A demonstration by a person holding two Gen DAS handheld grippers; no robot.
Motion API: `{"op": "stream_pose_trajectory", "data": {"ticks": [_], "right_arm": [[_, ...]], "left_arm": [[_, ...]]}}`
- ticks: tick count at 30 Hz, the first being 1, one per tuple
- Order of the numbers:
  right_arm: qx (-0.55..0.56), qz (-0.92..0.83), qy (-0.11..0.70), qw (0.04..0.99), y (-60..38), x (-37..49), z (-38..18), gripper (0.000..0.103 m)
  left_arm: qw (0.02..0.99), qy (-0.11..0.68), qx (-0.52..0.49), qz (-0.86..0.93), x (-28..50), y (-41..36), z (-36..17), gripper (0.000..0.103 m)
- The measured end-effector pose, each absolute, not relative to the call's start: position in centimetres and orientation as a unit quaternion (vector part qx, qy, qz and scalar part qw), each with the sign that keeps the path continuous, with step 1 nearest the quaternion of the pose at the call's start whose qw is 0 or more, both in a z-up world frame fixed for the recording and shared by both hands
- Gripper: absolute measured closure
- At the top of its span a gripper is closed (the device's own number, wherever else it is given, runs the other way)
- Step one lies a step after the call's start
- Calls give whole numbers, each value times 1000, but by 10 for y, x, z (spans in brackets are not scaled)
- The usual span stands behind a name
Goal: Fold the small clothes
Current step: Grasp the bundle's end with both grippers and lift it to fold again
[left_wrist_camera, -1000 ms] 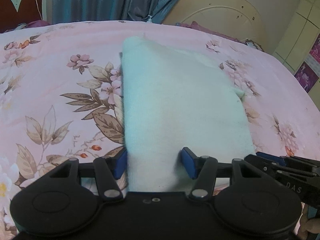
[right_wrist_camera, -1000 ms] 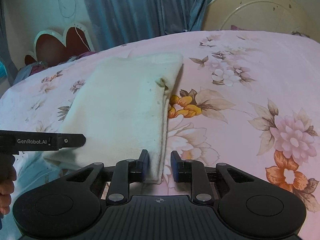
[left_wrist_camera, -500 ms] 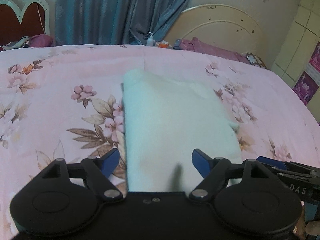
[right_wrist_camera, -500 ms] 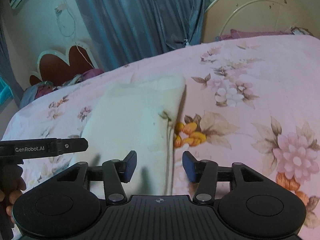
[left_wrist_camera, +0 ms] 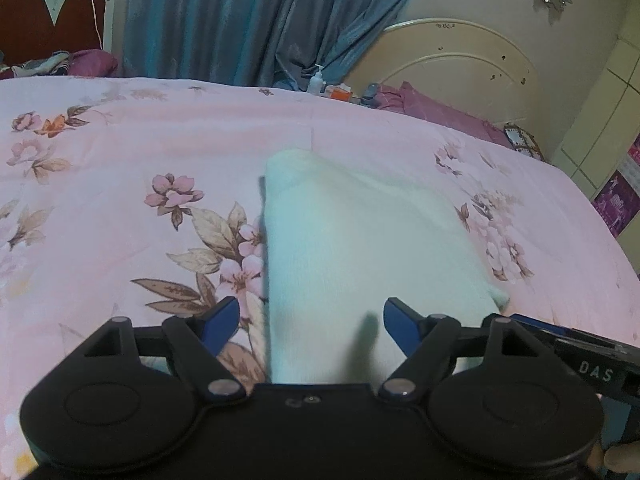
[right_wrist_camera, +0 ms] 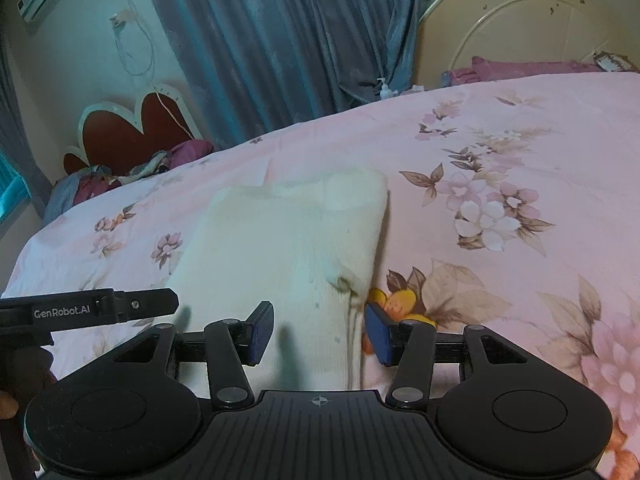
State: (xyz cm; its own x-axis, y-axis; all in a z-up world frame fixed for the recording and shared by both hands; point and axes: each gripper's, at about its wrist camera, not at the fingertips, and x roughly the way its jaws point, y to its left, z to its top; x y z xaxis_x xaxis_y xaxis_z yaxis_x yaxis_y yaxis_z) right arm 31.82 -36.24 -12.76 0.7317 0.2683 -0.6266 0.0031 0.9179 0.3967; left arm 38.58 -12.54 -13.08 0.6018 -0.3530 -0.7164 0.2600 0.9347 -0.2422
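Observation:
A folded white garment (left_wrist_camera: 360,248) lies flat on the pink floral bedspread (left_wrist_camera: 120,168). It also shows in the right wrist view (right_wrist_camera: 288,248), with a small dark mark near its right edge. My left gripper (left_wrist_camera: 311,324) is open and empty, raised over the garment's near left corner. My right gripper (right_wrist_camera: 318,334) is open and empty, raised over the garment's near right edge. Each gripper shows at the edge of the other's view.
The bedspread (right_wrist_camera: 500,160) stretches wide on all sides of the garment. Blue curtains (left_wrist_camera: 256,20), a cream round headboard (left_wrist_camera: 460,60) and a heart-shaped headboard (right_wrist_camera: 132,132) stand behind. A pump bottle (left_wrist_camera: 316,80) and purple cloth (left_wrist_camera: 432,108) lie at the far edge.
Both grippers opened, let go of the garment's near edge and drew up and back. The garment stays flat on the bed.

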Motion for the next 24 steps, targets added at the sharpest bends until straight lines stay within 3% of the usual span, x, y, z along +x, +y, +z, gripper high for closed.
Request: {"op": "stream_pose_trajectory", "data": {"ticks": [4, 6, 7, 14, 17, 18, 19, 20, 21, 24], "right_arm": [[201, 77, 359, 908, -365, 331, -134, 53], [200, 72, 360, 909, -366, 336, -139, 58], [192, 68, 365, 909, -367, 338, -142, 69], [201, 70, 374, 903, -376, 337, -147, 68], [210, 76, 366, 903, -379, 337, -138, 68], [217, 77, 365, 902, -381, 338, -136, 62], [224, 80, 360, 902, -383, 339, -135, 40], [227, 78, 355, 903, -384, 340, -135, 30], [225, 76, 353, 905, -384, 342, -134, 25], [239, 80, 358, 899, -385, 351, -141, 25]], "left_arm": [[886, 420, -65, -183, 396, -128, -142, 34], [879, 428, -75, -196, 400, -129, -150, 43], [879, 428, -76, -196, 399, -128, -153, 43], [873, 434, -85, -205, 400, -127, -159, 45], [872, 438, -88, -202, 402, -127, -156, 37], [872, 439, -91, -198, 403, -127, -156, 27], [871, 440, -95, -194, 404, -127, -155, 24], [871, 440, -99, -193, 405, -126, -155, 22], [869, 442, -105, -196, 407, -126, -156, 22], [864, 446, -117, -203, 412, -125, -158, 23]]}}
